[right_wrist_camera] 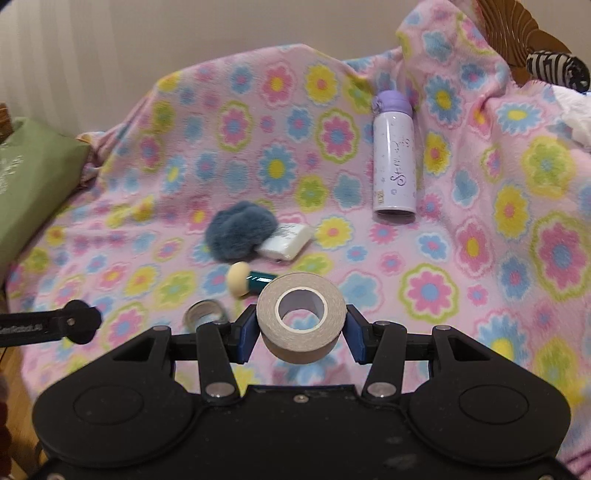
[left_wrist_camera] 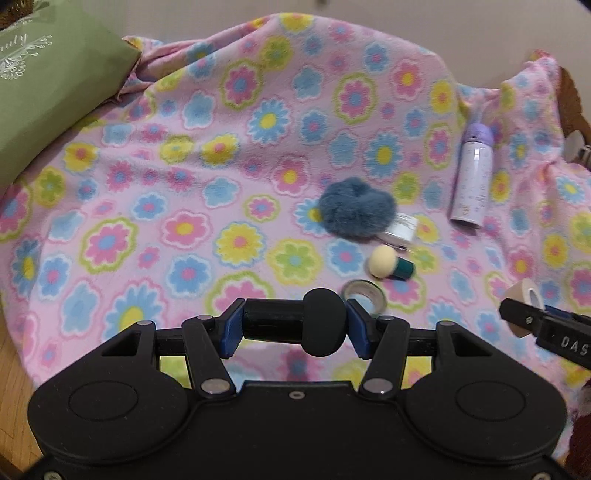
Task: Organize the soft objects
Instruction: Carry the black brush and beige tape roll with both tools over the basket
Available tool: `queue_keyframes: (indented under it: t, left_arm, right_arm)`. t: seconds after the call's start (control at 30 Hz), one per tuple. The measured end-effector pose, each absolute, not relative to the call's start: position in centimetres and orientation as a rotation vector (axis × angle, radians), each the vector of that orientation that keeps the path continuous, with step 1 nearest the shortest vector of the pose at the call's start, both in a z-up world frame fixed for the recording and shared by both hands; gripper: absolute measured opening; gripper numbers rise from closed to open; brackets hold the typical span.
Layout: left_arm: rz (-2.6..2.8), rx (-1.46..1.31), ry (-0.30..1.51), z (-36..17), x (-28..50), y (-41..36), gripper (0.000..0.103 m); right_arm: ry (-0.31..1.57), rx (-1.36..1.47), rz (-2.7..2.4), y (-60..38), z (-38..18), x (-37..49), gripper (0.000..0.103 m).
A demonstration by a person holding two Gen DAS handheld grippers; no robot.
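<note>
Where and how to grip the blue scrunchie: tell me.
Grip the blue scrunchie across its puffy left half, coming down from above. It lies flat on the blanket, so there is no side purchase, and the white packet touches its right edge; the left side is clear. Fur should compress, probably.

I am in a home, most likely a bedroom or living room. A pink fleece blanket [left_wrist_camera: 258,155] printed with bright flowers covers a soft surface against a plain pale wall [right_wrist_camera: 184,33]. At its left edge leans a green embroidered cushion [left_wrist_camera: 48,85]. A lilac drinking bottle [right_wrist_camera: 393,155] lies toward its right side, and wooden flooring [left_wrist_camera: 14,387] shows beyond its near left corner.
</note>
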State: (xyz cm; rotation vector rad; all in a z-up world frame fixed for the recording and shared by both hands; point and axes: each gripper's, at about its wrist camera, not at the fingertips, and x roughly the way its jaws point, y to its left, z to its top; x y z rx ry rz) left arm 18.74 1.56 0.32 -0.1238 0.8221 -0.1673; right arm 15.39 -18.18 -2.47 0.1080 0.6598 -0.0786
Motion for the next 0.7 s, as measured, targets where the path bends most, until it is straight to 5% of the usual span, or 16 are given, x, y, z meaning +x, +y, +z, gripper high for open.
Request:
queue_keyframes:
  t: [0.7]
  left_arm:
    - [-0.206,-0.129,0.826,1.3,7.8,0.6,0.054]
  right_arm:
    - [0.665,0.142,0.032,-14.2,-2.3,2.5,0.048]
